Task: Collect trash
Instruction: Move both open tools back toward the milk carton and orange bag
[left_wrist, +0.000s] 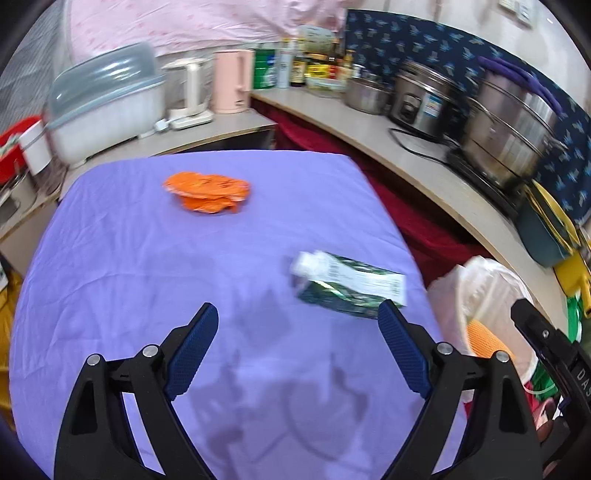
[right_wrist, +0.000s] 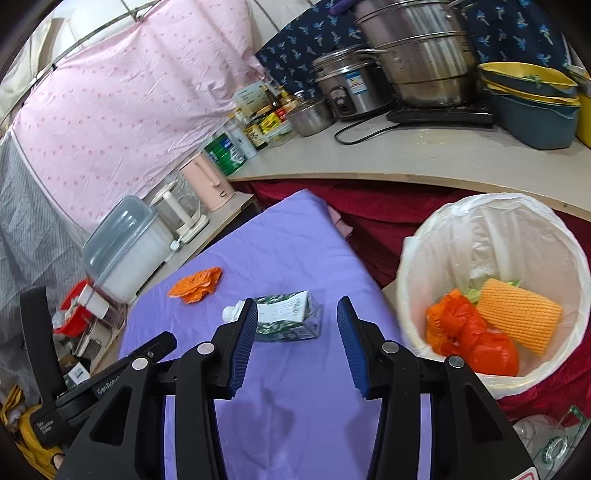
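Note:
A green and white drink carton (left_wrist: 347, 286) lies on its side on the purple cloth (left_wrist: 192, 266). It also shows in the right wrist view (right_wrist: 286, 319). A crumpled orange wrapper (left_wrist: 208, 192) lies farther back on the cloth, seen too in the right wrist view (right_wrist: 195, 284). My left gripper (left_wrist: 297, 314) is open and empty, just short of the carton. My right gripper (right_wrist: 297, 308) is open and empty, above the cloth with the carton just beyond its left finger. A white-lined trash bin (right_wrist: 417, 258) to the right holds orange trash (right_wrist: 469, 336) and an orange foam sleeve (right_wrist: 517, 317).
A counter (left_wrist: 369, 125) curves around the back and right with steel pots (left_wrist: 513, 122), a rice cooker (left_wrist: 421, 99), bottles, a pink kettle (left_wrist: 232, 81) and a lidded plastic box (left_wrist: 107, 107). Red cloth (right_wrist: 369, 218) lies between table and counter.

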